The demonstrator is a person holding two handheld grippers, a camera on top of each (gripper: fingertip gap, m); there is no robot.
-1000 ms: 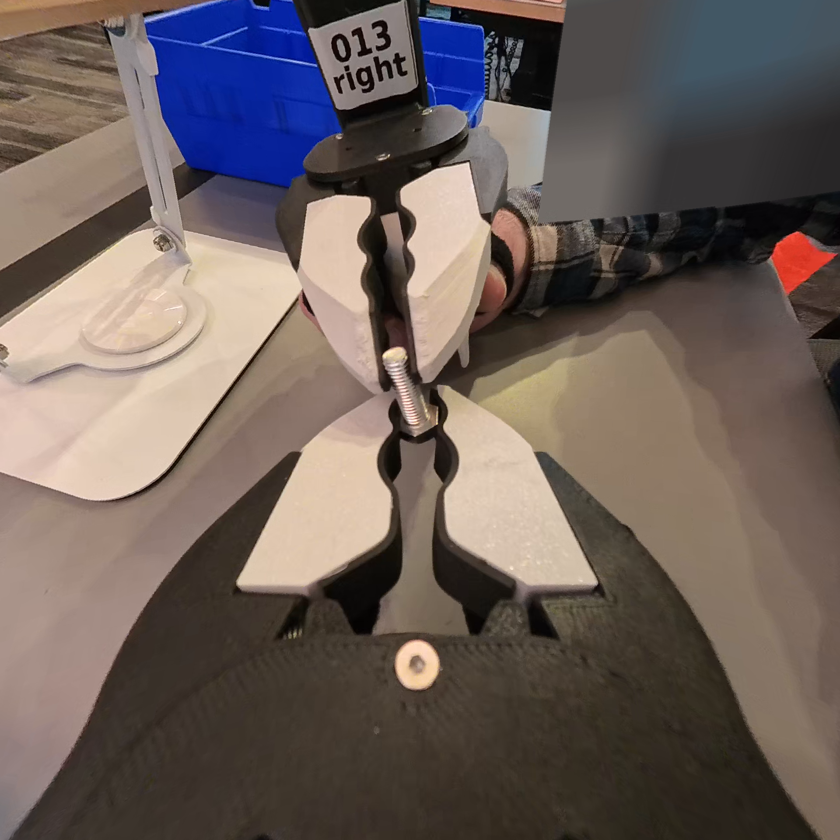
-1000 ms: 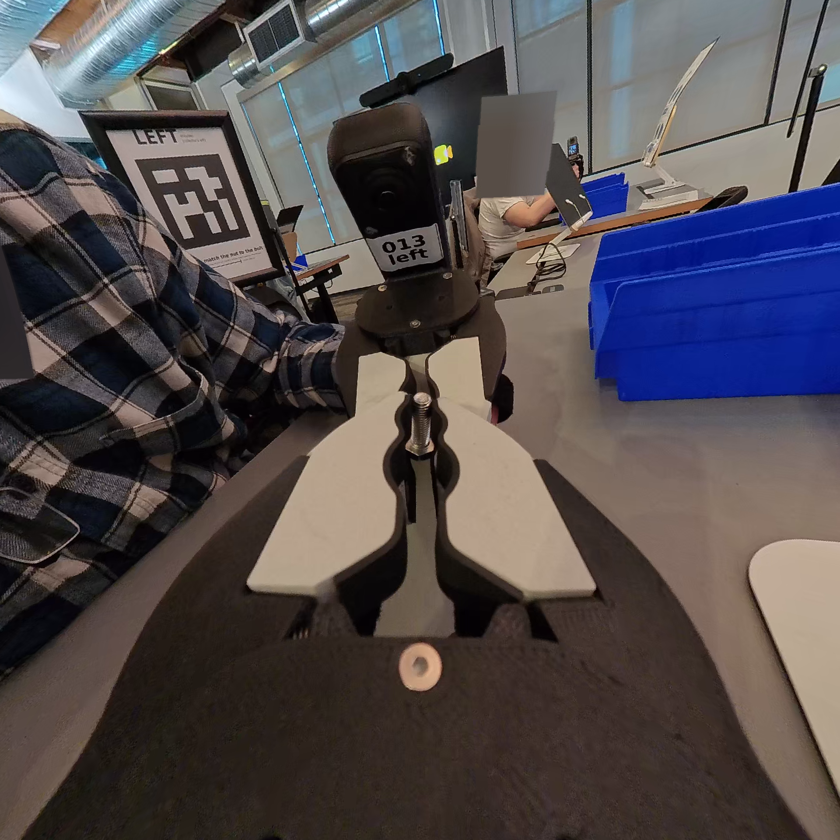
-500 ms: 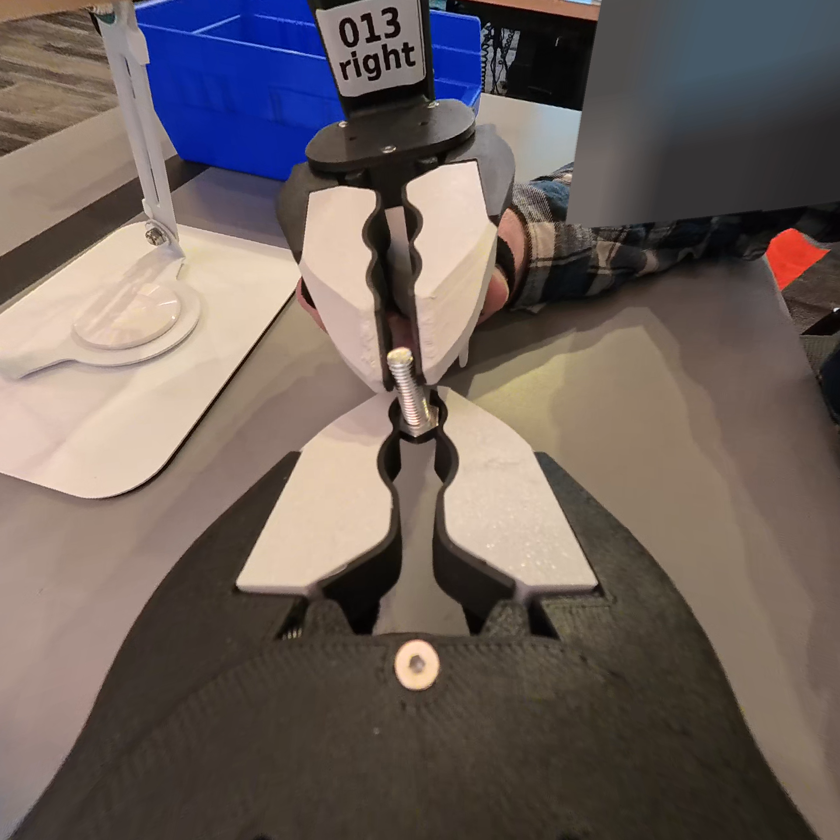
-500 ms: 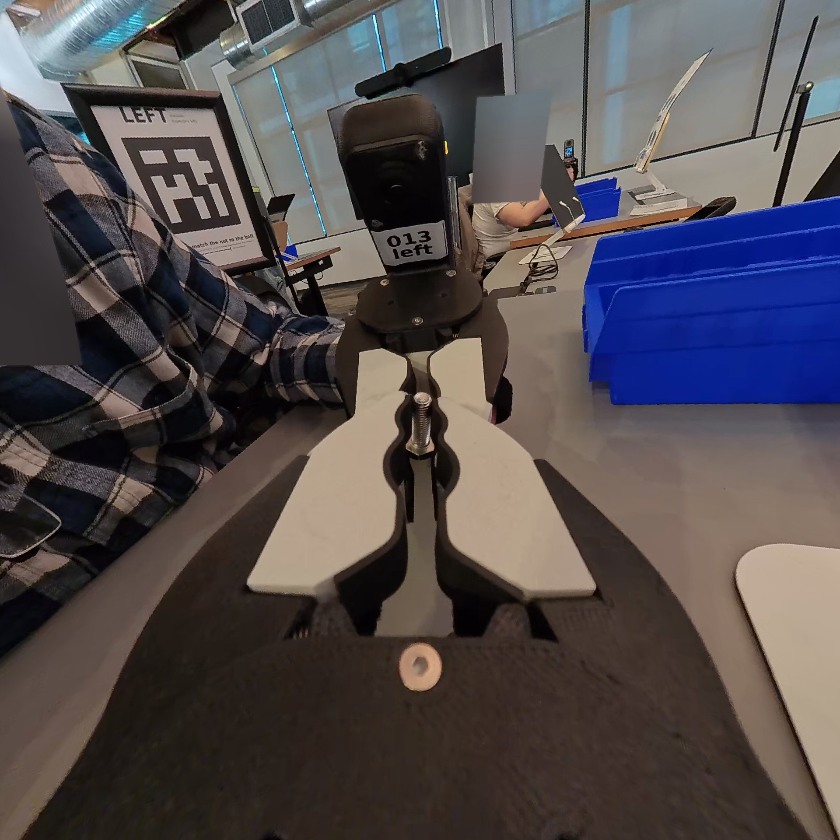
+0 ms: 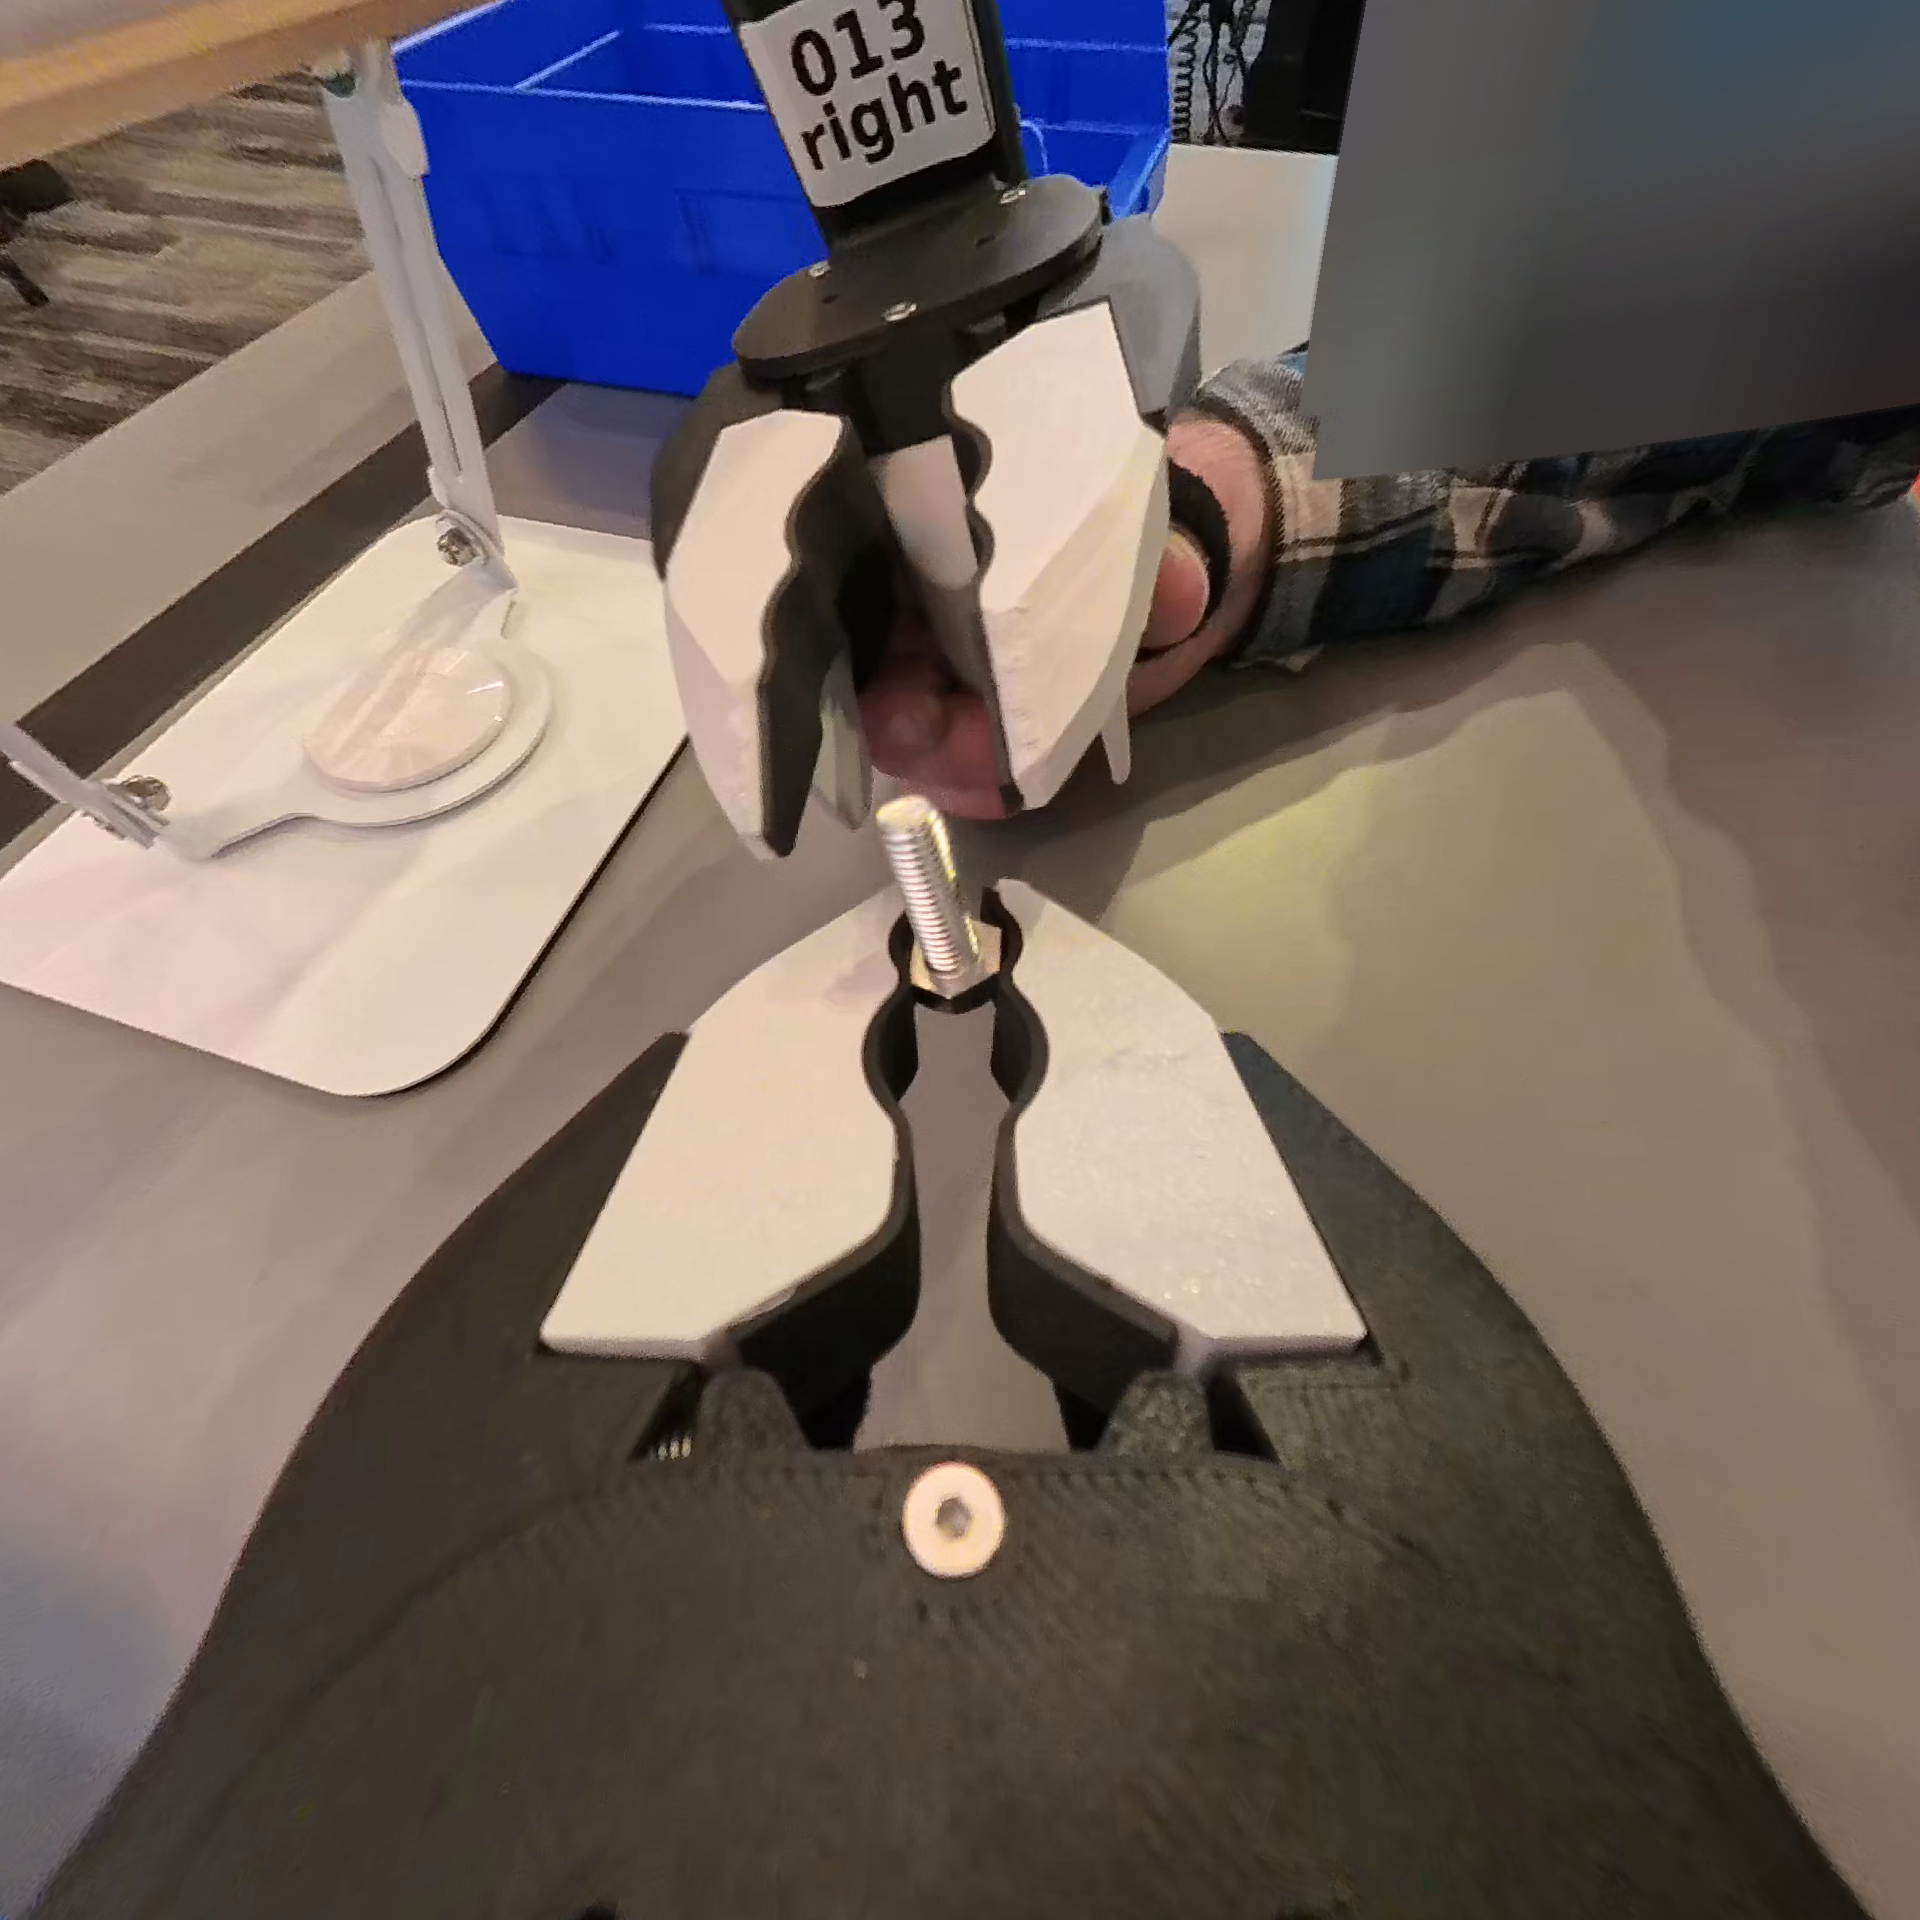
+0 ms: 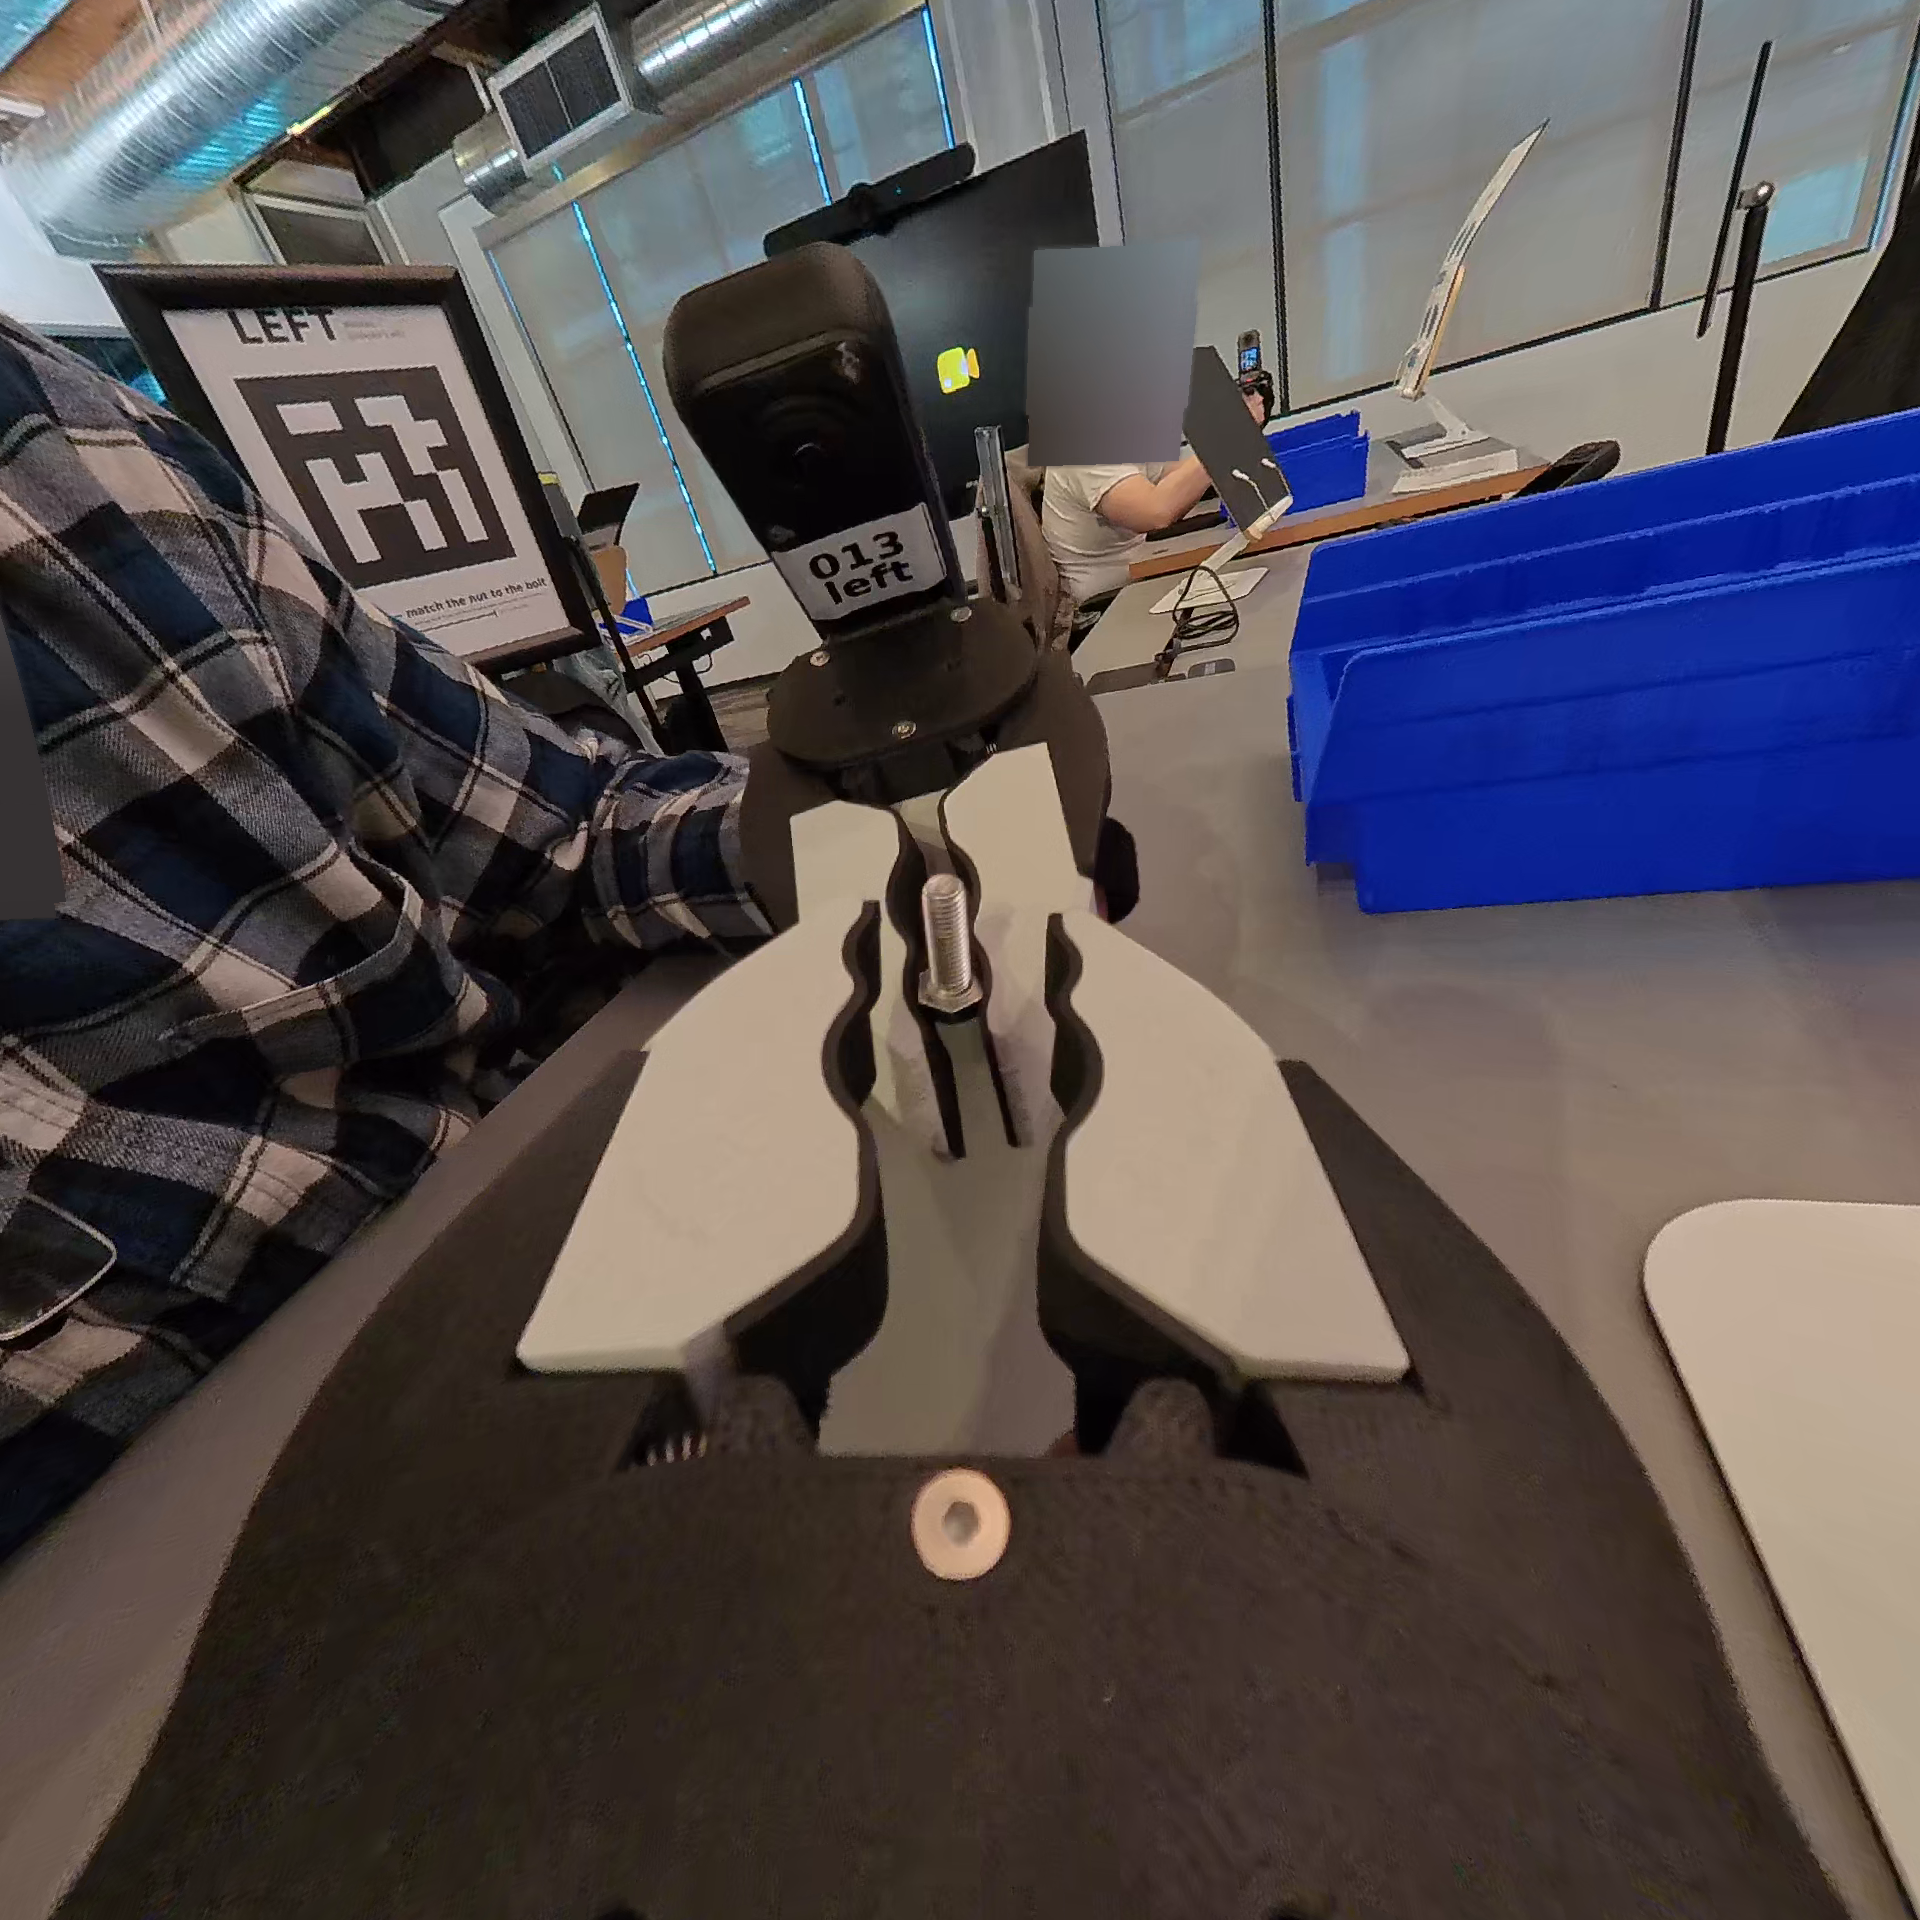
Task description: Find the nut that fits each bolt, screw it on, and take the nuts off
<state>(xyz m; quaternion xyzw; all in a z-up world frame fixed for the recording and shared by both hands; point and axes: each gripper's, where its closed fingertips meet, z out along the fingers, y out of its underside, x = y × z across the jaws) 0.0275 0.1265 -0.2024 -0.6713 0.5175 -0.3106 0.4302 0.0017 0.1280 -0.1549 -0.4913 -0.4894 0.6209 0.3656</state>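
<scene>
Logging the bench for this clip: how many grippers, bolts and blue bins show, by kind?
Two-finger grippers, white fingers on black bodies: 2 (left gripper, right gripper)
Silver threaded bolt: 1
Blue plastic bins: 2, nested, on this bench
Total: 5

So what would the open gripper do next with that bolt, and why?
Probably close again on the threaded end of the bolt to give another turn. The left gripper clamps the hex part at the bolt's base, while the right gripper stands open around the shaft, its fingers clear of it, so this looks like a regrip.
</scene>
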